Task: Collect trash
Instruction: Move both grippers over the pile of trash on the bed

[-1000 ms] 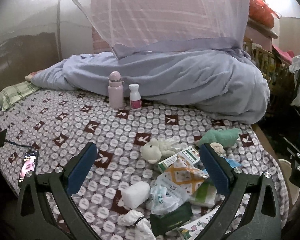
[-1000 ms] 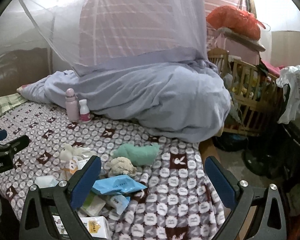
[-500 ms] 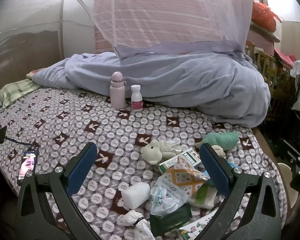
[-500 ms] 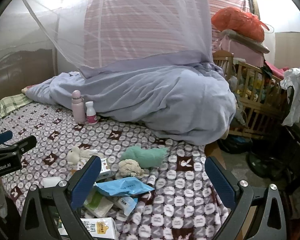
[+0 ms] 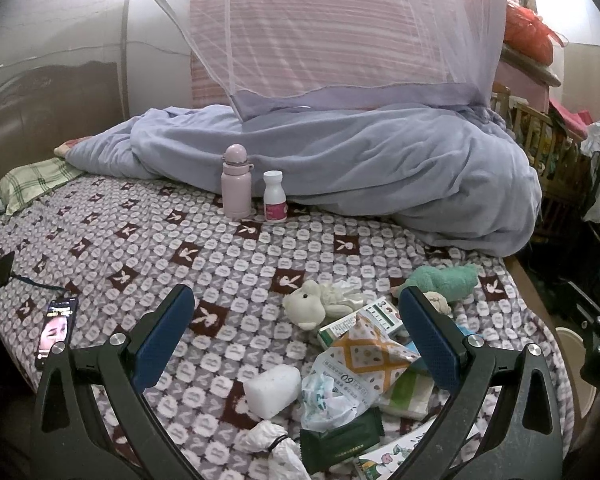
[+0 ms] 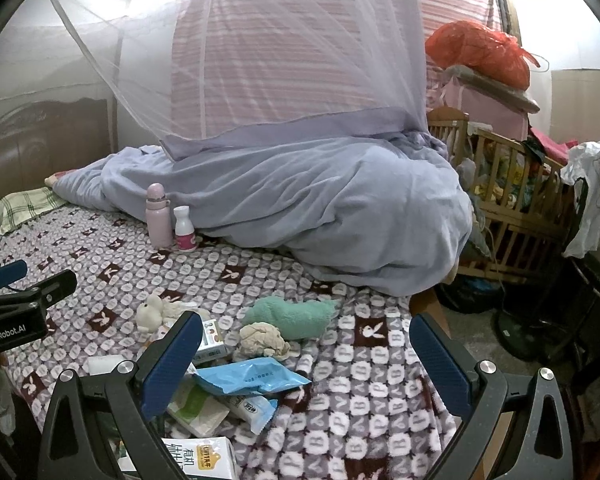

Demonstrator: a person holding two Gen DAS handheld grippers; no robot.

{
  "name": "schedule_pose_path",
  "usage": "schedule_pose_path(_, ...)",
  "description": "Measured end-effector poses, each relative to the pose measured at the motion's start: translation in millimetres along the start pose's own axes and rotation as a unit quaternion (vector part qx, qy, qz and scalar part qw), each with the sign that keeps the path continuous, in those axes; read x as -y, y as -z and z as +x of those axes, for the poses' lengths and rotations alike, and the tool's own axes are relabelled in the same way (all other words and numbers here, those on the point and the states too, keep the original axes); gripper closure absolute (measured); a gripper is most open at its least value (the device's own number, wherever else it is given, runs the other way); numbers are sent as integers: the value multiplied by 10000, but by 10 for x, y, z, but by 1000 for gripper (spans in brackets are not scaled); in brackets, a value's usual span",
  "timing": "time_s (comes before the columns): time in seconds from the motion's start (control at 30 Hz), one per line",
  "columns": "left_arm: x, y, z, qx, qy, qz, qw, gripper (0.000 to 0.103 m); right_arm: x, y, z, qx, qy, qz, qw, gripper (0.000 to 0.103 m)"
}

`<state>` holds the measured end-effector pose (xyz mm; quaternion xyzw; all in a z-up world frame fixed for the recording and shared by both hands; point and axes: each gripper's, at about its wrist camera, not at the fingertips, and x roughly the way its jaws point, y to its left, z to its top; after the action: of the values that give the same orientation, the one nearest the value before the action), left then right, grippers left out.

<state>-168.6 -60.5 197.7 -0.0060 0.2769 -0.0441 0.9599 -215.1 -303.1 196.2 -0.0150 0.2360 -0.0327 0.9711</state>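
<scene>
Both pairs of fingers stand spread wide with nothing between them: the left gripper [image 5: 294, 332] hovers over the near part of the bed [image 5: 148, 240], and the right gripper [image 6: 306, 358] hangs just to its right, above the same patterned blanket. Neither has hold of anything. The trash lies in 1 loose heap at the near edge of the bed: an orange-patterned wrapper [image 5: 366, 354], a white crumpled plastic bag [image 5: 324, 398], a dark green packet [image 5: 340, 438], a small white block [image 5: 272, 390], and, in the right view, a blue wrapper [image 6: 252, 378] and a milk carton [image 6: 198, 458]. This looks like the approach step, with no piece picked yet. The next move, I judge, calls for lowering 1 gripper onto a single light wrapper at the top of the heap and closing on a raised fold, since flat film on soft blanket gives little to pinch. Toys lie mixed in, a cream plush [image 5: 308, 310] and a green plush [image 6: 292, 316], and should likely be left alone, as should the pink bottle [image 5: 236, 184] and white bottle [image 5: 275, 196] standing further back. No bin or bag for the trash shows in either view. The carton and the lowest packets are cut off by the frame edge, and the left gripper's finger hides part of the heap.
</scene>
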Motion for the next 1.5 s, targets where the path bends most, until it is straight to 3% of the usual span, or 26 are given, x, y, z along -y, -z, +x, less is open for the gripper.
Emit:
schedule_pose_path(0.47, -9, 0, 0, 2, -1, -2, 10000, 1, -9, 9, 1, -23, -9, -21, 10000, 0)
schedule_pose_path(0.83, -143, 39, 99, -234, 2, -95, 9997, 1, -12, 67, 91, -243, -161, -126, 9995, 0)
schedule_pose_path(1.03, -313, 176, 233, -570, -63, 5, 9984, 1, -69, 177, 226, -545, -337, -300, 9975, 0)
schedule_pose_path(1.17, -438, 331, 320, -881, -60, 89, 9961, 1, -42, 312, 341, -975, -734, -193, 9923, 0)
schedule_pose_path(1.27, -551, 432, 391, -1110, -48, 43, 9938, 1, -39, 428, 419, -1207, -767, -232, 9894, 1)
schedule_pose_path(1.5, -669, 733, 409, -1693, 246, 230, 9850, 1, -9, 588, 577, -1518, -888, -203, 9842, 1)
